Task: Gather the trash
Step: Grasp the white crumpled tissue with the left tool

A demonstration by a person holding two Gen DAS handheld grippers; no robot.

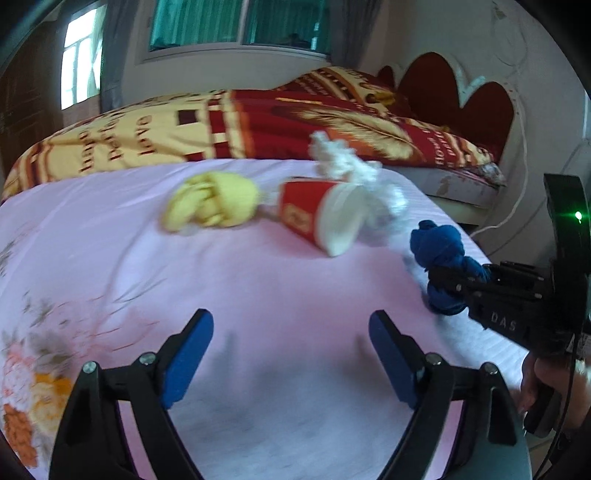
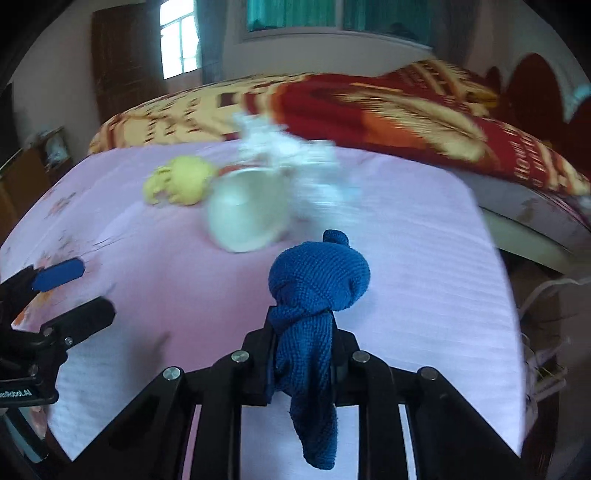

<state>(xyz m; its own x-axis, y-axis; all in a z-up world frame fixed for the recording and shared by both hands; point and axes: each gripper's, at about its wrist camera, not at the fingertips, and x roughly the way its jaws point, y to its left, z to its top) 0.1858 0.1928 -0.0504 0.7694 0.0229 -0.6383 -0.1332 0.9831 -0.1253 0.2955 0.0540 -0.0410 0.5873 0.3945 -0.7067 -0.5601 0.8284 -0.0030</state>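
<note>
trash sits scattered on a pink sheet (image 1: pixel 258 288). right gripper (image 2: pixel 304 343): jaws pinched tight on a knotted blue cloth (image 2: pixel 317 280), the knot bulging out ahead of the fingertips, a loose tail drooping back over the frame. in the left wrist view the same cloth (image 1: pixel 441 251) shows at the tip of the right gripper (image 1: pixel 448 284), near the sheet's right edge; a hand (image 1: pixel 535 384) grips its handle low right.

left gripper (image 1: pixel 291 354): jaws spread wide, blue pads (image 1: pixel 188 365) apart, only bare sheet between them. it holds no object. from the right wrist view it pokes in at far left (image 2: pixel 79 291).

farther out, mid-sheet: a red paper cup (image 1: pixel 314 214) lying on its side, white mouth toward the right. crumpled white tissue (image 1: pixel 354 173) is bunched at and behind the mouth. a yellow wad (image 1: pixel 214 201), cloth or paper, i cannot tell, lies just left of the cup's base. all three blurred.

surface: pale pink sheet with faint stripes, flower print (image 1: pixel 33 373) at the near left, lightly wrinkled.

room: behind it a bed with a red and yellow quilt (image 1: pixel 258 114) carrying lettering and a feather pattern, a red heart-shaped headboard (image 1: pixel 454 88) at right, a window with teal curtains (image 1: pixel 236 22) above, a second bright window (image 1: pixel 79 62) at left beside dark wood. white cable (image 1: pixel 517 206) trails down the right side.
</note>
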